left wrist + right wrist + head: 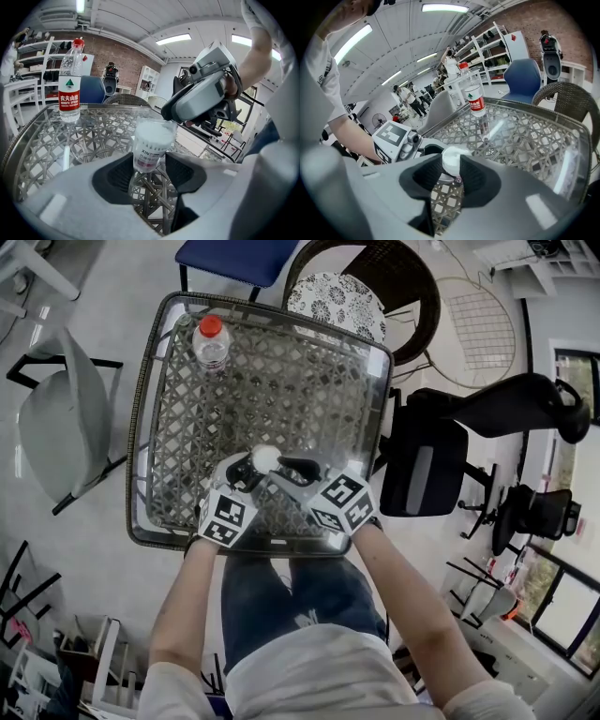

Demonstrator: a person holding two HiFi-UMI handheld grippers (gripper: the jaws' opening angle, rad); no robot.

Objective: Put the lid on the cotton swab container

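Note:
A clear cotton swab container [151, 147] with a printed label stands upright between the jaws of my left gripper [150, 171], which is shut on its lower part. In the right gripper view my right gripper [451, 176] is shut on the white lid [453, 161], both pads touching its sides. The lid sits at the container's top. From the head view both grippers meet near the table's front edge, left gripper [246, 470] and right gripper [292, 468] on either side of the white lid [265, 458].
The glass-topped wicker table [141, 427] carries a water bottle [212, 341] with a red cap at its far left. Round it stand a blue chair [230, 257], a wicker chair [337, 296], a black office chair [441, 456] and a grey chair [66, 418].

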